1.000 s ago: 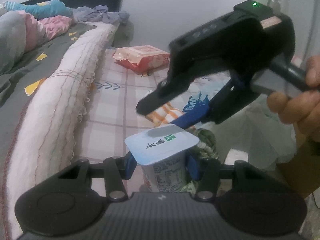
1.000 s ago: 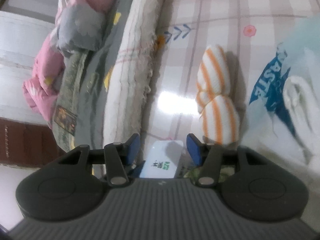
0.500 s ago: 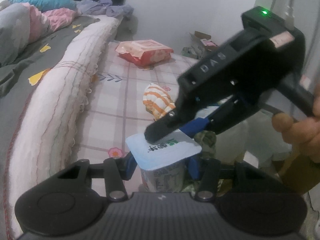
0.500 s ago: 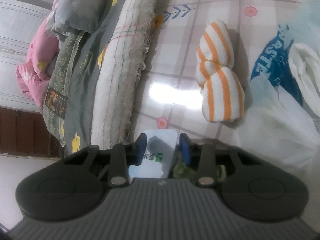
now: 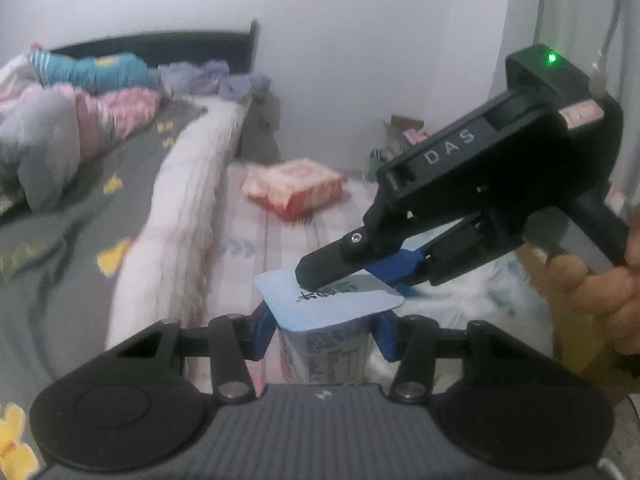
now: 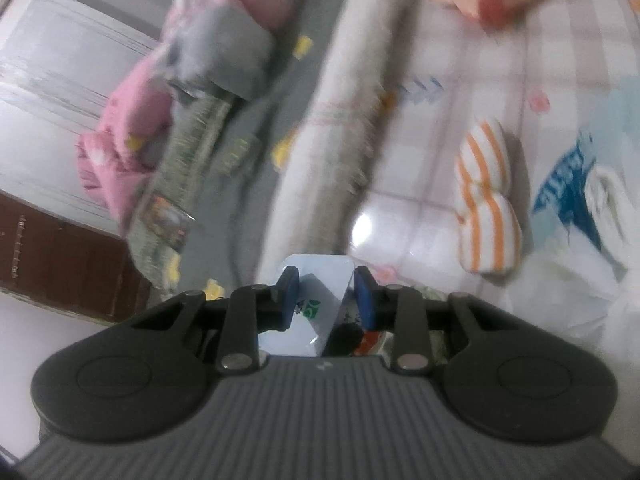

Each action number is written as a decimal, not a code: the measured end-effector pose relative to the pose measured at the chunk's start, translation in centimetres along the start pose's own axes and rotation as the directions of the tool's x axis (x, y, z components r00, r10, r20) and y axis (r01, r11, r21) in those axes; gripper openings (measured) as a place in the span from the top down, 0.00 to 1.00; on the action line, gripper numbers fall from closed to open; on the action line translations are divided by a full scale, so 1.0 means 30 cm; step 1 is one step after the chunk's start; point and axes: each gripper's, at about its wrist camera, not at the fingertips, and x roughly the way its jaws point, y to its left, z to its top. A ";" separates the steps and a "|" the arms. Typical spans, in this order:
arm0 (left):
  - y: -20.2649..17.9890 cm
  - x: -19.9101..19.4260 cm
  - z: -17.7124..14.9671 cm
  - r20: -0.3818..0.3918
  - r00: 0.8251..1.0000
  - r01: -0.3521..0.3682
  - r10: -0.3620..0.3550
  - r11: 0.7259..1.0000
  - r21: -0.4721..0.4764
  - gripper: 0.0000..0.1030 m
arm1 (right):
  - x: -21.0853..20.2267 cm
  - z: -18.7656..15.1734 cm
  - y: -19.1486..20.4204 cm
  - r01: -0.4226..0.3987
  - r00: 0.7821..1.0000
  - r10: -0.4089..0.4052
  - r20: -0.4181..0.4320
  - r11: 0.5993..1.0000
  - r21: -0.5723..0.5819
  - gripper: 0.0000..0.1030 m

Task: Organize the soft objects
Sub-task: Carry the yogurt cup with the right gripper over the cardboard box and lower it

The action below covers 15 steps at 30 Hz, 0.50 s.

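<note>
Gripping a yogurt cup (image 5: 324, 344) by its body, the left gripper (image 5: 322, 330) is holding it upright between its blue pads (image 5: 262, 334), jaws closed on the cup's sides. The cup's pale foil lid (image 5: 328, 300) is sitting just above the pads.

Reaching in from the right, the right gripper (image 5: 320, 270) is pressing its dark fingertips down onto that lid (touching it, so far as the left view shows). In the right wrist view its blue pads (image 6: 289, 296) are standing either side of the lid (image 6: 316, 304) with a gap between them; jaws partly apart, not clamped on anything visible. A bare hand (image 5: 600, 292) is holding the right gripper's handle.

Lying beyond, on the checked sheet (image 6: 460, 80), a striped orange-and-white sock bundle (image 6: 486, 200) is resting beside a white plastic bag (image 6: 572, 216) with blue print. Farther off, a red-and-pink packet (image 5: 294, 188) is lying on the sheet. A white fleecy blanket edge (image 5: 180, 216) is running alongside, with grey bedding (image 5: 72, 208) and pink clothes (image 5: 116, 112) at the far end (motion blur is softening both views).
</note>
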 end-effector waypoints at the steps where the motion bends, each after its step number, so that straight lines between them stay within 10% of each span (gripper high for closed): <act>1: -0.014 -0.010 0.018 0.010 1.000 0.000 0.000 1.000 0.008 0.51 | -0.022 0.002 0.015 -0.008 1.000 0.008 0.016 1.000 -0.009 0.72; 15: -0.336 -0.027 0.155 0.052 0.989 0.132 -0.141 0.980 0.147 0.51 | -0.463 -0.081 -0.041 -0.015 0.971 0.016 0.238 1.000 -0.007 0.71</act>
